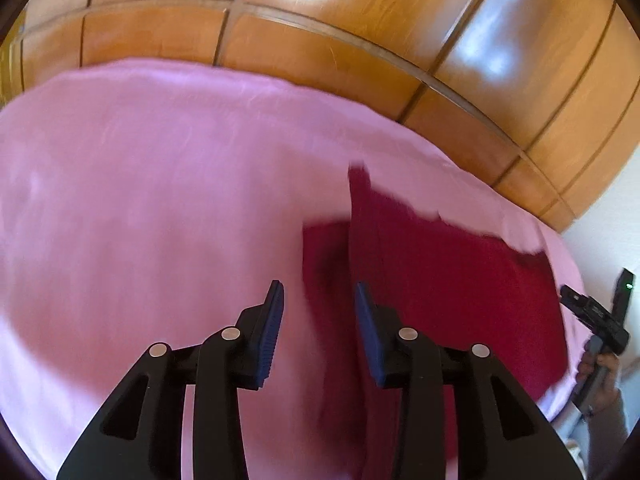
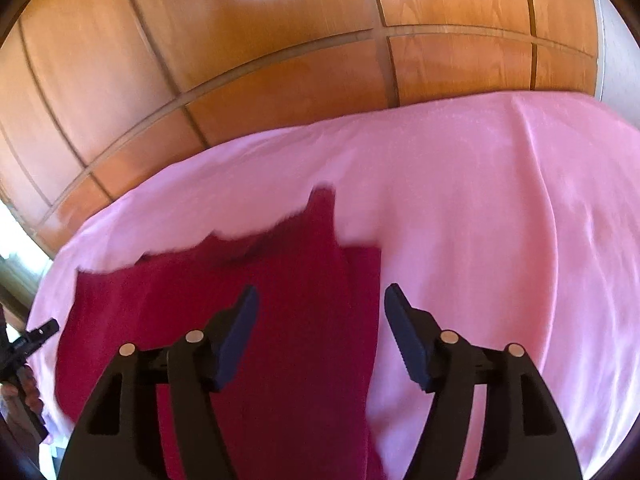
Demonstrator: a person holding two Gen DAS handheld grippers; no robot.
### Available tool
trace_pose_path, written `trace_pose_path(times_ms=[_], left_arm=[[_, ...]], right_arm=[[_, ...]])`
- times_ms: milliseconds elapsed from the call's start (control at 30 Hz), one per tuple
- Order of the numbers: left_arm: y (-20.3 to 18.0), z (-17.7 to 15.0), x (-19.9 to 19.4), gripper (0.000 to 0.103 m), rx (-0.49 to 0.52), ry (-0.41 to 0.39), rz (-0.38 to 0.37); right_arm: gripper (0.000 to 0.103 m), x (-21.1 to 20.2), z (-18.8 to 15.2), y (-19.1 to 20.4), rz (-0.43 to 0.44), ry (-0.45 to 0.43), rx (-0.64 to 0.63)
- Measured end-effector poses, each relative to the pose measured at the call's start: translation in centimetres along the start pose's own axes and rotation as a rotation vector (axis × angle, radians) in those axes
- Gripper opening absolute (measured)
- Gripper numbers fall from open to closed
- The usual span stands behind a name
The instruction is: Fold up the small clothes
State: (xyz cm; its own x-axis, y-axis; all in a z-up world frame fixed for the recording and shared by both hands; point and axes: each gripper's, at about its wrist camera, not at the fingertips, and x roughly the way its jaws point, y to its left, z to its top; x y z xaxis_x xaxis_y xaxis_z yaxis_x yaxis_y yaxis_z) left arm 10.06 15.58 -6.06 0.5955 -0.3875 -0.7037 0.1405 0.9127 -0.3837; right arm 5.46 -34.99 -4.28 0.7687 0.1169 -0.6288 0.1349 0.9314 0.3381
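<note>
1. Left gripper (image 1: 319,292) – jaws spread, nothing between, above garment's edge.
2. Right gripper (image 2: 321,294) – jaws spread wide, nothing held.
3. Dark red garment (image 2: 280,304) lies flat on pink sheet (image 2: 480,200), wooden wardrobe (image 2: 240,60) behind.

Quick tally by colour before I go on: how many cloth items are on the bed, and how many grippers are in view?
Dark red garment: 1
Pink bedsheet: 1
Grippers: 2, the left gripper and the right gripper, both open and empty
Total: 4
</note>
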Motion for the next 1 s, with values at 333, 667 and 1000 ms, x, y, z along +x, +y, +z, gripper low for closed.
trace_pose_path(times_ms=[333,667,1000], left_arm=[[-0.9,-9.2,-4.5,0.040,0.079,0.063,-0.169],[-4.5,-9.0,-2.8,0.013,0.373,0.097,-0.142],[-3.8,-10.9,-2.2,0.005,0.596,0.211,0.031]], right_arm=[[0.072,-3.8,-6.7,-0.9,0.034,0.071,0.036],[0.017,-4.5,-8.5,-1.3,0.030,0.123,0.021],[0.008,-3.9,-8.2,-2.0,-0.026,0.140,-0.021]])
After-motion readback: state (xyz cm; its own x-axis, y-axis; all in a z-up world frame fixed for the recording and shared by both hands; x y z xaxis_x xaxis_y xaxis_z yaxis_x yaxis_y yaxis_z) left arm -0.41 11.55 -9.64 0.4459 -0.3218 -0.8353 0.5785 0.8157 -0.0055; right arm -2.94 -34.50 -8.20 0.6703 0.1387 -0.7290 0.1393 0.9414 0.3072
